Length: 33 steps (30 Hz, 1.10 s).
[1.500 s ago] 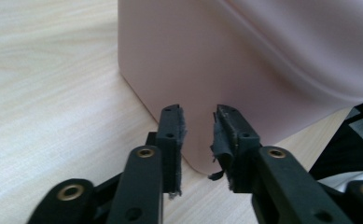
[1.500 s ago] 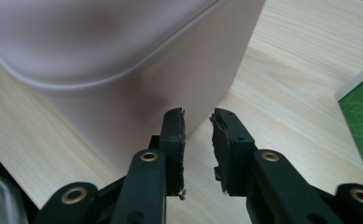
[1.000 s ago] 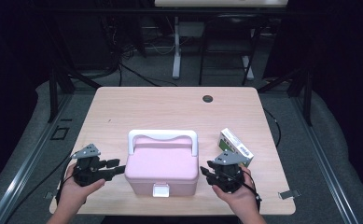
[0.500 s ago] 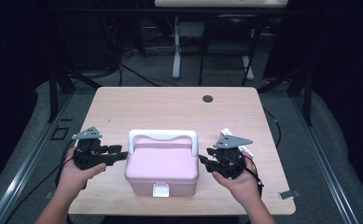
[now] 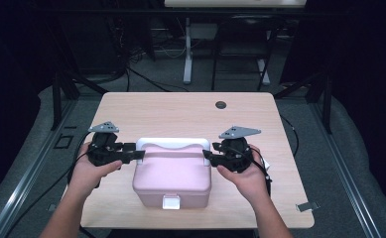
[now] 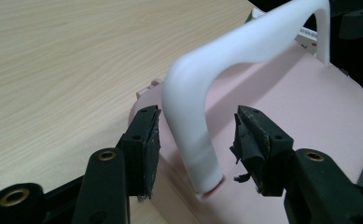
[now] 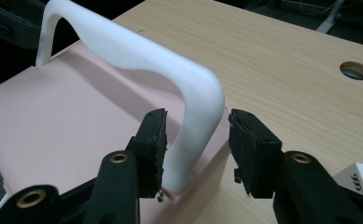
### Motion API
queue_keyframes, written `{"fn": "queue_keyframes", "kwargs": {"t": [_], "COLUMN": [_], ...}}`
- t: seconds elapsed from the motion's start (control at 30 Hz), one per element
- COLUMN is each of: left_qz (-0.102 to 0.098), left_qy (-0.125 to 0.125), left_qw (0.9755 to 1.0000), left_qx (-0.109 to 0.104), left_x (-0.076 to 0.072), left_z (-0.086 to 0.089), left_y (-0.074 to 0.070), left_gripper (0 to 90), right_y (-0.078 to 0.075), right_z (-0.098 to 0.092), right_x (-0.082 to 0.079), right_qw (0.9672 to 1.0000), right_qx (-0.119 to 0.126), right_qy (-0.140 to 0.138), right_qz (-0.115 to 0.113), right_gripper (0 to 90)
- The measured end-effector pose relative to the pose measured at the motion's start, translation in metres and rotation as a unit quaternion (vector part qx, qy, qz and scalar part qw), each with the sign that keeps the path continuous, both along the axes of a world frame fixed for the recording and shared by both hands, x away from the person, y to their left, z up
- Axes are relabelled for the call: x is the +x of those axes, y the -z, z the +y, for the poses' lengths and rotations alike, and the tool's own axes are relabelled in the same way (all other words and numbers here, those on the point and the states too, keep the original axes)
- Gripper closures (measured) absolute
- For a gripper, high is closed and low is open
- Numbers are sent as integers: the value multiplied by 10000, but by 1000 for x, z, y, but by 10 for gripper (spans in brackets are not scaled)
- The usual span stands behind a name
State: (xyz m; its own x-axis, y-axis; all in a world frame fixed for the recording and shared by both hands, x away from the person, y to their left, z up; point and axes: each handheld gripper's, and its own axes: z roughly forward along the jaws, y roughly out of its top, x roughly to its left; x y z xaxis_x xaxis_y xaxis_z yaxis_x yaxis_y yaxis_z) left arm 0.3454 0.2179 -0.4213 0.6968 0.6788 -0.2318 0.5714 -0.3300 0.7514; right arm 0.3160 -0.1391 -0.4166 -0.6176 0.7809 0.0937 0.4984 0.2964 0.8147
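Right now, holding two grippers, one at each side of a pink box (image 5: 172, 176). Sitting near the front edge of the wooden table (image 5: 180, 111), that box, with a white handle (image 5: 173, 144) standing up over its lid.

Left gripper (image 5: 139, 154): jaws wide apart, just been opening, with the left leg of the handle (image 6: 195, 140) between them. Not squeezing it; a gap on each side in the left gripper view.

Right gripper (image 5: 205, 154): jaws also apart, just been opening, around the right leg of the handle (image 7: 195, 135). Very close on one side, well clear on the other.

Lying just beside the right hand, a small white carton (image 7: 359, 176). Farther back, a round hole (image 5: 221, 105) in the table.
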Motion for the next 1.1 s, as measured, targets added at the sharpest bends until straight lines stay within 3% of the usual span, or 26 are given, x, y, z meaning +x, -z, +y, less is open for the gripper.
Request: {"fn": "queue_keyframes", "kwargs": {"t": [0.27,0.43,0.6,1.1], "left_qz": [45,-109,-248,-282], "left_qy": [84,5,70,181], "left_qw": [9998,9997,9993,9993], "left_qx": [-182,-238,-260,-176], "left_x": [1,-4,-11,-18], "left_z": [-3,-1,0,1], "left_y": [11,13,11,18], "left_gripper": [551,622,630,691], "right_y": [14,21,21,25], "right_z": [4,9,10,5], "right_x": [6,1,-6,-12], "right_qw": [9995,9995,9998,9997], "right_qx": [107,-39,-72,28], "right_qy": [-142,-189,-175,-238], "right_qz": [279,231,58,11], "right_gripper": [560,597,634,705]}}
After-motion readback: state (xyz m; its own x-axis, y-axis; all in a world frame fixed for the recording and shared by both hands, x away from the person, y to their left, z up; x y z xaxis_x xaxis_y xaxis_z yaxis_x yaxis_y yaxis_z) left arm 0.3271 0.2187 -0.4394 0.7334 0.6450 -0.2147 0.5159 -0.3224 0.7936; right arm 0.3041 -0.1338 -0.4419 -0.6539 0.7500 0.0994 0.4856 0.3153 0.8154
